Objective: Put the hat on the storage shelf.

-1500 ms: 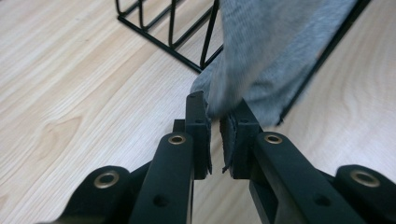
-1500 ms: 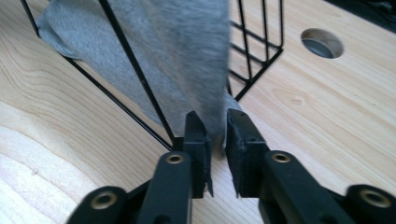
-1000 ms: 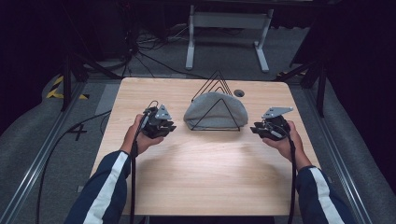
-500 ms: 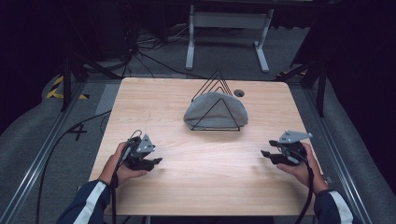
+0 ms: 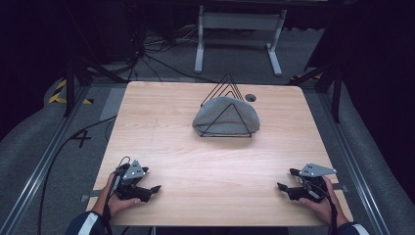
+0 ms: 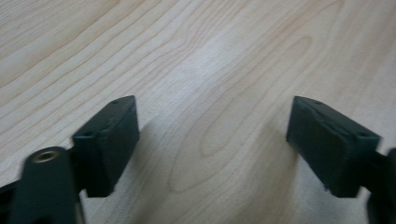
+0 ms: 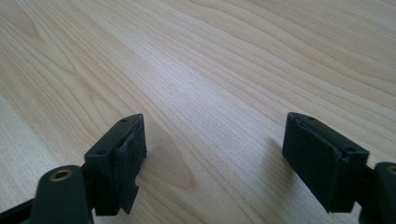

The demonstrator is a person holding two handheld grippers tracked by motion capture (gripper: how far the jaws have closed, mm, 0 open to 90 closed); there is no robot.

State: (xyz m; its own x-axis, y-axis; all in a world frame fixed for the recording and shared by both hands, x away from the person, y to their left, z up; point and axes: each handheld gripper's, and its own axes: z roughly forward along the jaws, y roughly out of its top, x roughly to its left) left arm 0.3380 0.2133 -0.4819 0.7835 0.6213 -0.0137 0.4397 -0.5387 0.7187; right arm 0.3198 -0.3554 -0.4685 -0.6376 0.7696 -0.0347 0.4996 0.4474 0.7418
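Resting low at the tabletop near edge, left claw & right claw are held wide, empty. Grey cap in wire rack is judged soft, light; prob. best pinched at brim.

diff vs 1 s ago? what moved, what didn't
Both grippers pulled back from beside the grey cap to the near edge of the table: left gripper at the near left, right gripper at the near right. Both are open and empty. Cap and wire rack stayed put.
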